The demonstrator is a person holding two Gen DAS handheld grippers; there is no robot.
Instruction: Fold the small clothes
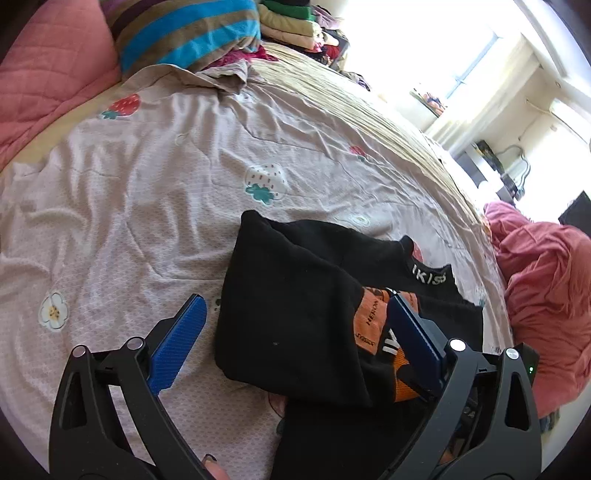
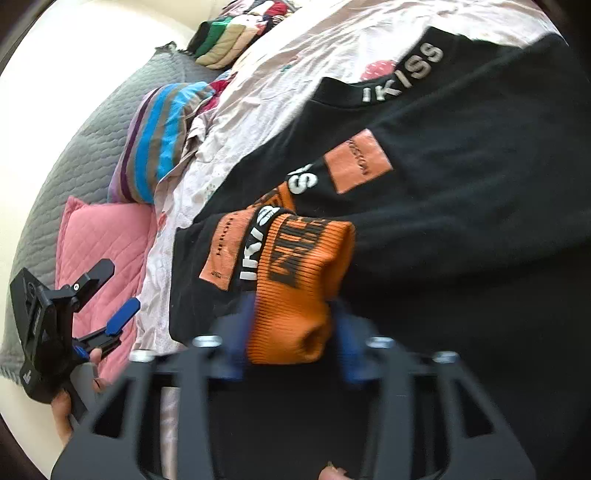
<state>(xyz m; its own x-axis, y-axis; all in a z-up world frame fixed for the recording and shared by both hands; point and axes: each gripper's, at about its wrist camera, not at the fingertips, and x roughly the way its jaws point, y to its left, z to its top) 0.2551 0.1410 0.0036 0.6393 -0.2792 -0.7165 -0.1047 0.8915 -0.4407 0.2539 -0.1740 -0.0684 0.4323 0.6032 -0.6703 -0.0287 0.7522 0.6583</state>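
- Two hand-held grippers: the left hand-held gripper (image 1: 295,314) gapes wide over the black garment (image 1: 291,295) on the bed (image 1: 147,184).
- The right hand-held gripper (image 2: 295,314) pinches its orange cuff (image 2: 299,288).

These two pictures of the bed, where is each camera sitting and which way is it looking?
Left wrist view: sits on the left gripper, looks down across the bed sheet at the black garment; both blue fingers stand wide apart, a fingertip shows below.
Right wrist view: sits on the right gripper, which pinches the orange cuff; the left gripper and its hand show.
Shared: black garment, striped pillow, pink cushion.
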